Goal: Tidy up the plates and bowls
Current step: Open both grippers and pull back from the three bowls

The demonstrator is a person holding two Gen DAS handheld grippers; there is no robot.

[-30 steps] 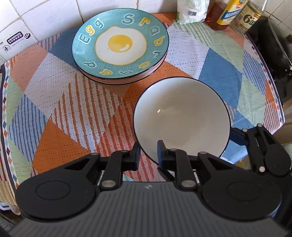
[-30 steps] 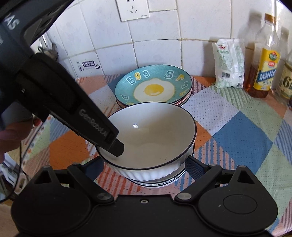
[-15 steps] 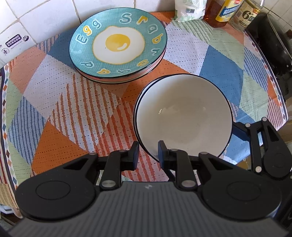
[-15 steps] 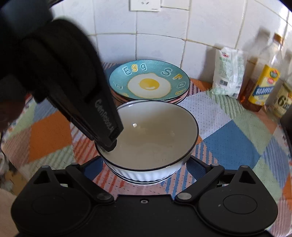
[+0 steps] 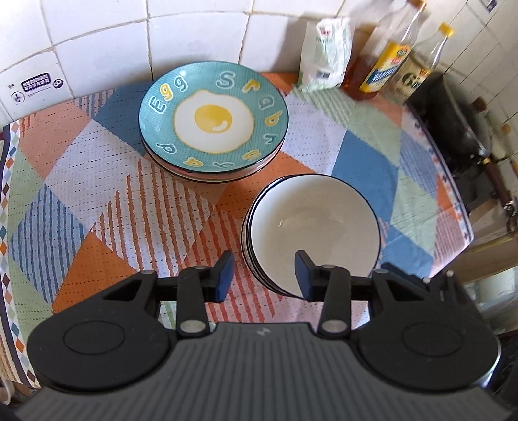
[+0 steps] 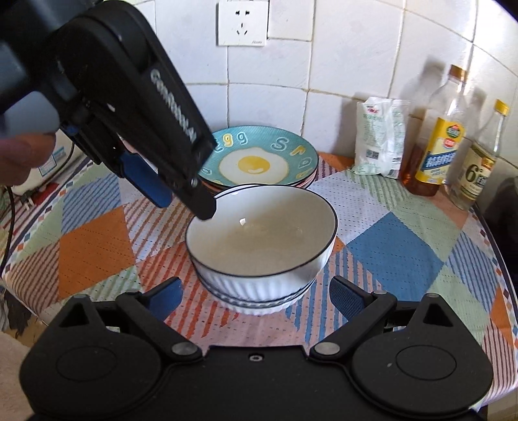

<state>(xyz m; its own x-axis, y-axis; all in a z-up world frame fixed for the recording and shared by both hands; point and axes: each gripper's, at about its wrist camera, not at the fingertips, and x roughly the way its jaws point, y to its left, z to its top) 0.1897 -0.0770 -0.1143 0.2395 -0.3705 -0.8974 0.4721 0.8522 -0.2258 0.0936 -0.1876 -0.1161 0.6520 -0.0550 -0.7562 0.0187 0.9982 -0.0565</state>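
A stack of white bowls with dark rims [image 5: 312,226] [image 6: 262,236] stands on the patterned tablecloth [image 5: 97,181]. Behind it is a stack of plates topped by a teal fried-egg plate [image 5: 213,118] [image 6: 259,158]. My left gripper [image 5: 264,275] is open, above the near-left rim of the bowl stack, holding nothing; it also shows in the right wrist view [image 6: 181,197]. My right gripper [image 6: 255,296] is open, its fingers on either side of the bowl stack's near base, apart from it.
A white packet [image 5: 327,58] and two bottles [image 5: 385,61] stand at the back right by the tiled wall. A dark pan and stove [image 5: 459,129] sit beyond the table's right edge. A wall socket [image 6: 242,22] is above the plates.
My left gripper has opened and let go of the top bowl, which now rests nested on the stack. The left gripper has lifted and drawn back a little. The right gripper stayed open.
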